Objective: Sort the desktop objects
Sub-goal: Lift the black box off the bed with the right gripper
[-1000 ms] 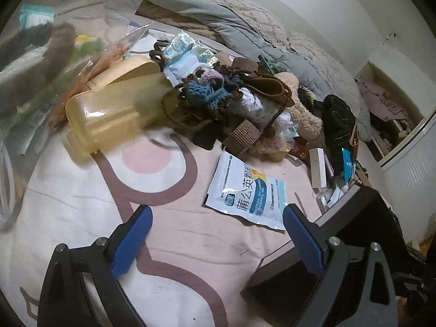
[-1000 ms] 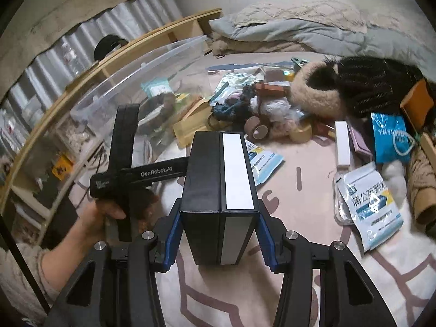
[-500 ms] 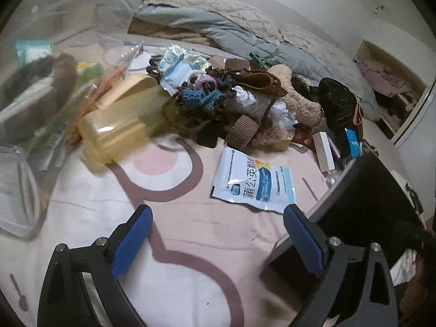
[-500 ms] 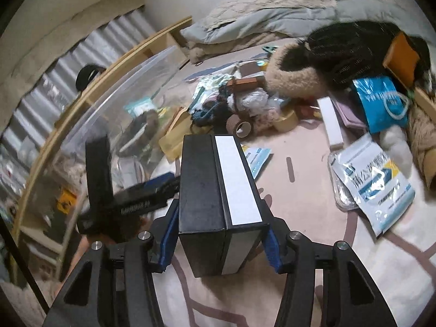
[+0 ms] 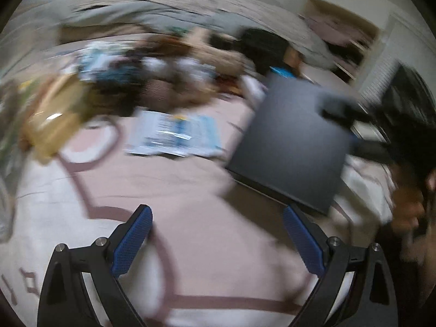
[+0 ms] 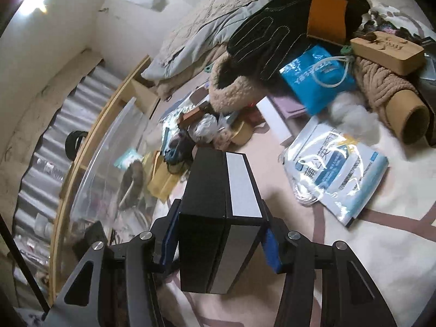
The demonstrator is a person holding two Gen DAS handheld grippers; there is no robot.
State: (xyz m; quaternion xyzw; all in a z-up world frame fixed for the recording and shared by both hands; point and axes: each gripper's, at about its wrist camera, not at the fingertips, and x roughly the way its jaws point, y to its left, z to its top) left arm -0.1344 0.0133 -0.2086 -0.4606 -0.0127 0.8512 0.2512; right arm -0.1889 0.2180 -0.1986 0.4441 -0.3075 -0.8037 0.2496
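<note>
My right gripper (image 6: pixel 220 242) is shut on a black box with a white-grey side (image 6: pixel 218 212) and holds it tilted above the pink-and-white bed cover. The same box (image 5: pixel 291 144) shows in the blurred left wrist view at the right, held up off the cover. My left gripper (image 5: pixel 218 242) is open and empty, low over the cover. A pile of loose things (image 6: pixel 201 128) lies beyond the box: yarn, tape rolls, packets. A yellow bottle (image 5: pixel 54 120) lies at the left.
A clear plastic bin (image 6: pixel 109 169) stands at the left by a wooden shelf. A blue-and-white medicine packet (image 6: pixel 338 169) lies right of the box, another packet (image 5: pixel 174 136) in the middle. A black glove (image 6: pixel 275 35), blue bag (image 6: pixel 313 79), yarn cone (image 6: pixel 392 100) and wooden block (image 6: pixel 387 49) lie behind.
My right gripper has lifted and swung the box to the right, tilting it. The left wrist view has swept and blurred, and the box now shows larger and higher in it.
</note>
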